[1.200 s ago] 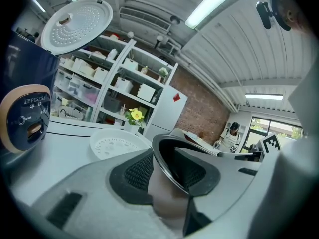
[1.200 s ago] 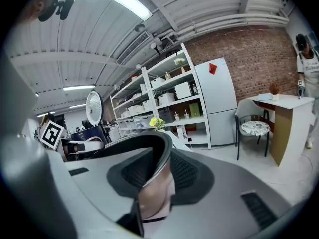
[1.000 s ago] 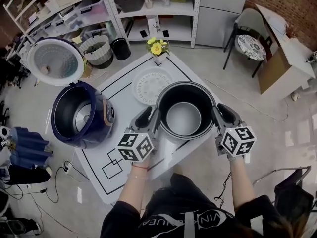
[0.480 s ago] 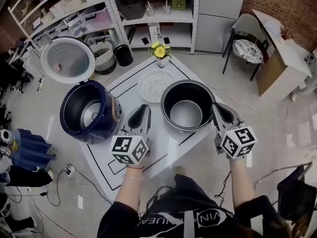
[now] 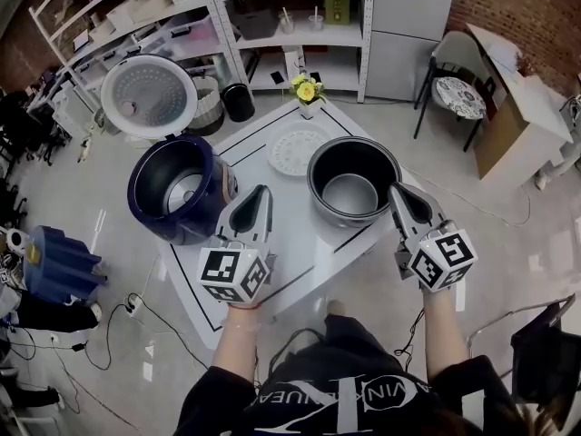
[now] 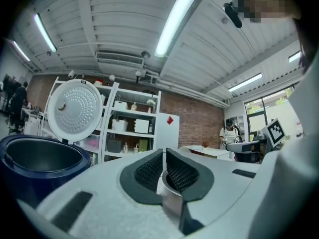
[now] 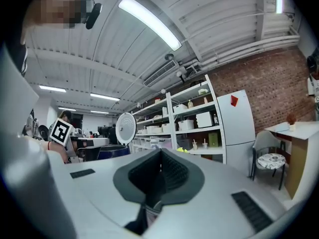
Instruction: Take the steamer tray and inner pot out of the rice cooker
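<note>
Dark metal inner pot, head view: stands on the white table, right of the navy rice cooker. The steamer tray lies just beyond it, far left.

Left gripper view: left gripper jaws have just been closing; a narrow slit remains, nothing held.

Right gripper view: right gripper jaws together, empty.

Yellow flowers stand at the white table's far corner, before the shelves.
</note>
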Demonstrator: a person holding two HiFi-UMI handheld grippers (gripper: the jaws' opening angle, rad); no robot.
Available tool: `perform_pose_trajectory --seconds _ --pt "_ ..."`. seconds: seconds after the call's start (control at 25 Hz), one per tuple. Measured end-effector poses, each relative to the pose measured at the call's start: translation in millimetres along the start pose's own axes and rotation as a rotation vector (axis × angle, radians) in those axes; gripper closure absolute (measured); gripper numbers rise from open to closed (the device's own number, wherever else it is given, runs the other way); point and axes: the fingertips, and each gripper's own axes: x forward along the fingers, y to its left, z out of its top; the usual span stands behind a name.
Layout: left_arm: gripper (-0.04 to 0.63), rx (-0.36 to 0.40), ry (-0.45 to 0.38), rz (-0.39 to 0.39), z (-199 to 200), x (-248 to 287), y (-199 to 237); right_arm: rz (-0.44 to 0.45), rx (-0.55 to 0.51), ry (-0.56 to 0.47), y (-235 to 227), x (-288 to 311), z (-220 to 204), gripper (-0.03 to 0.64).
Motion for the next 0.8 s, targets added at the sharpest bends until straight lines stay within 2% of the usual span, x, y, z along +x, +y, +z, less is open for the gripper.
perform_pose_trajectory --seconds 0.12,0.44,0.8 --pt "0.571 0.021 -0.007 0.003 5.5 -14.5 -0.9 0.018 -0.004 -0.015 12.8 -4.6 3.7 0.617" --pt "0.575 0.005 -0.028 0.032 14.8 -45.6 -1.0 0.039 -0.042 -0.031 37.6 -19.6 13.6 0.618" --pt "0.575 0.001 -0.020 0.040 10.6 -67.6 2.0 0.036 -0.048 -0.026 57.9 -27.7 6.2 0.618"
